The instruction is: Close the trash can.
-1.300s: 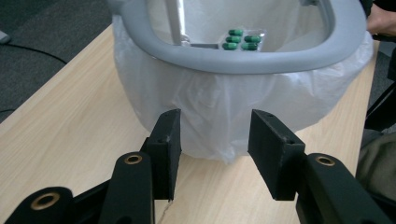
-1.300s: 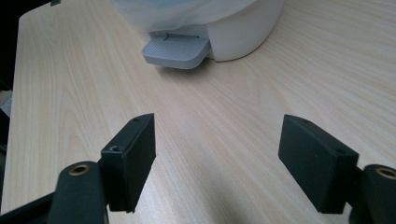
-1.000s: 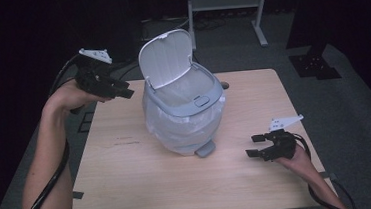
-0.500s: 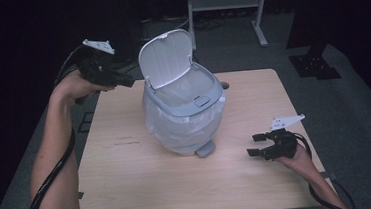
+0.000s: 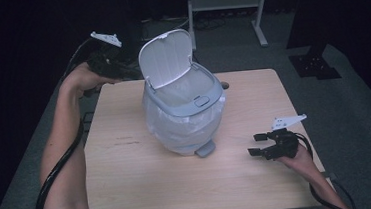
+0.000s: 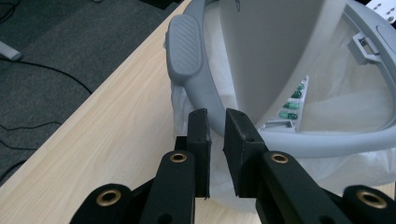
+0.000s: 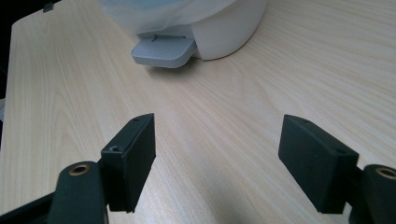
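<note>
Jaws, left gripper: drawn nearly together with nothing between them, having just been closing, poised behind the raised lid, likely to push it down. Jaws, right gripper: spread wide, empty, idle near the pedal. Bin: mid-table, liner bag fitted, blister pack inside.

Wooden table — metal stand behind, on grey carpet.

bin: top and right cut off | blister pack: partly behind lid
</note>
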